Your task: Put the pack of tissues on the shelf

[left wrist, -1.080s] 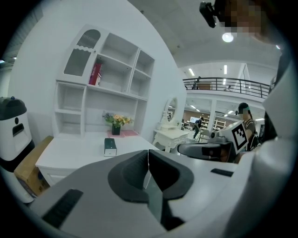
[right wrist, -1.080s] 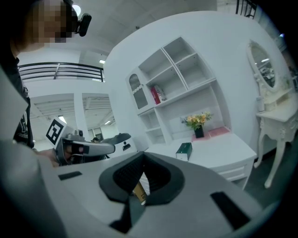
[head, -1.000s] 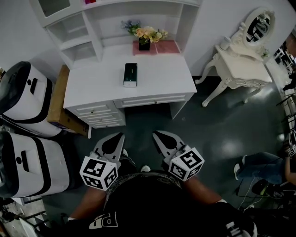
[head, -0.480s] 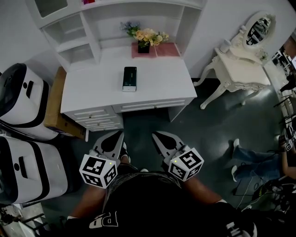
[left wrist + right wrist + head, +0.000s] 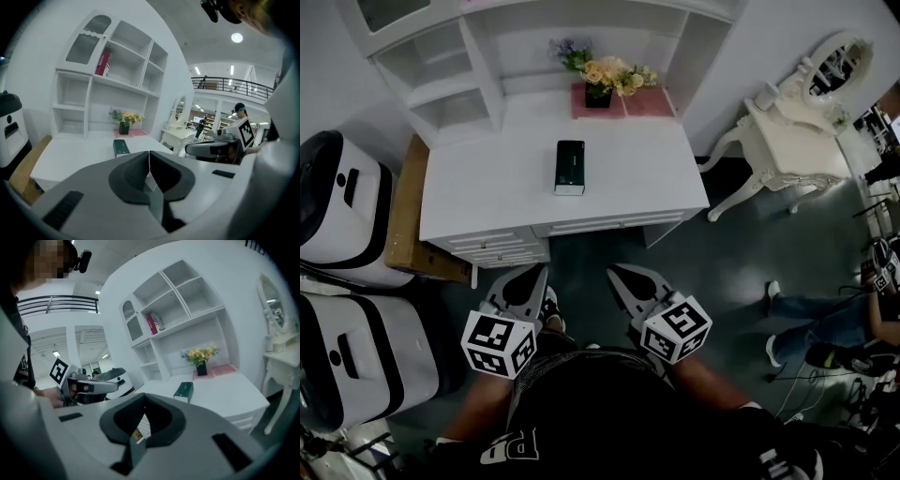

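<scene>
Nearest the person, over the dark floor (image 5: 731,272), the left gripper (image 5: 532,279) and the right gripper (image 5: 623,278) are hovering side by side, each with its jaws pressed together on nothing. Farther ahead, the pack of tissues (image 5: 569,167) is lying flat on the white desk (image 5: 478,192), well apart from both. Behind it, flowers (image 5: 607,77) are standing beneath the shelf (image 5: 441,89).

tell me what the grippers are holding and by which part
Nothing: left gripper and right gripper are shut and empty; the pack of tissues lies on the white desk.
</scene>
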`<action>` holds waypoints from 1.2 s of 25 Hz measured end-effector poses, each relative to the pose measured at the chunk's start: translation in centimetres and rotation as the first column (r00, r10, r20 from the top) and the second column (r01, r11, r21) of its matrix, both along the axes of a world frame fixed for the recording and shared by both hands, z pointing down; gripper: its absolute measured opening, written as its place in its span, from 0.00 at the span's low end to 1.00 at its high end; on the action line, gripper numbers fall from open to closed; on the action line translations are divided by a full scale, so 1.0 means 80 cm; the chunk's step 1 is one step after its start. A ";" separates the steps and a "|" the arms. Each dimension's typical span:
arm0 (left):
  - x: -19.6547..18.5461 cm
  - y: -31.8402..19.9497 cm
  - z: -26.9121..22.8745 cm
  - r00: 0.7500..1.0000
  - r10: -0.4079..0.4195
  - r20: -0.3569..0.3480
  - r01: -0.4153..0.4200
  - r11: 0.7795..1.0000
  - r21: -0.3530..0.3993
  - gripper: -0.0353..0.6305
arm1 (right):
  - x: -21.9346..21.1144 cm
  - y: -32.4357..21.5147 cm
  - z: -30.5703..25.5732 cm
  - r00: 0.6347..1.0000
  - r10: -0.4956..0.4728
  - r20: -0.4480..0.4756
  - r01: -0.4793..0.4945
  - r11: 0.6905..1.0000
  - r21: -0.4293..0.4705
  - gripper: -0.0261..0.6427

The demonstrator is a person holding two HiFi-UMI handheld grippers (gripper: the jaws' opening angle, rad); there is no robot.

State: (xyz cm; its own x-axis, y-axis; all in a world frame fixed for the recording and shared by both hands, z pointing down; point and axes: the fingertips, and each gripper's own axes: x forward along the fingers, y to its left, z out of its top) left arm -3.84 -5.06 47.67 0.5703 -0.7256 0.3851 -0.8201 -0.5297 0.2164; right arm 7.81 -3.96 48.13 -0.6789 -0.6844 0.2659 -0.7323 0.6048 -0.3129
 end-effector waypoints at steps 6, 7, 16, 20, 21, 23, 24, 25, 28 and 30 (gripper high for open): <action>-0.023 -0.063 0.010 1.000 0.021 0.011 -0.021 1.000 -0.017 0.08 | -0.023 -0.062 0.010 0.999 0.017 -0.030 -0.018 0.999 -0.028 0.05; -0.028 -0.074 0.011 1.000 0.026 0.013 -0.026 0.999 -0.019 0.08 | -0.028 -0.072 0.010 0.999 0.020 -0.036 -0.021 0.999 -0.027 0.05; -0.061 -0.167 0.021 0.995 0.089 0.033 -0.088 0.996 -0.030 0.08 | -0.065 -0.154 0.022 0.993 0.062 -0.099 -0.066 0.997 -0.036 0.05; -0.073 -0.201 0.036 0.991 0.126 0.046 -0.125 0.991 -0.041 0.08 | -0.075 -0.188 0.040 0.984 0.098 -0.150 -0.106 0.993 -0.048 0.06; -0.076 -0.209 0.039 0.990 0.134 0.052 -0.131 0.990 -0.042 0.08 | -0.077 -0.196 0.044 0.982 0.106 -0.158 -0.115 0.992 -0.054 0.06; -0.084 -0.222 0.045 0.987 0.147 0.064 -0.144 0.988 -0.048 0.08 | -0.081 -0.208 0.052 0.978 0.121 -0.172 -0.133 0.989 -0.063 0.06; -0.086 -0.229 0.048 0.986 0.152 0.067 -0.149 0.987 -0.052 0.08 | -0.082 -0.214 0.057 0.975 0.129 -0.180 -0.143 0.987 -0.066 0.06; -0.089 -0.236 0.051 0.985 0.158 0.069 -0.154 0.986 -0.056 0.08 | -0.082 -0.221 0.061 0.972 0.139 -0.188 -0.155 0.986 -0.069 0.06; -0.092 -0.252 0.058 0.981 0.178 0.071 -0.174 0.983 -0.066 0.08 | -0.083 -0.238 0.072 0.963 0.172 -0.207 -0.191 0.979 -0.074 0.06; -0.093 -0.258 0.063 0.977 0.199 0.072 -0.194 0.978 -0.071 0.08 | -0.085 -0.248 0.079 0.959 0.191 -0.211 -0.210 0.975 -0.072 0.06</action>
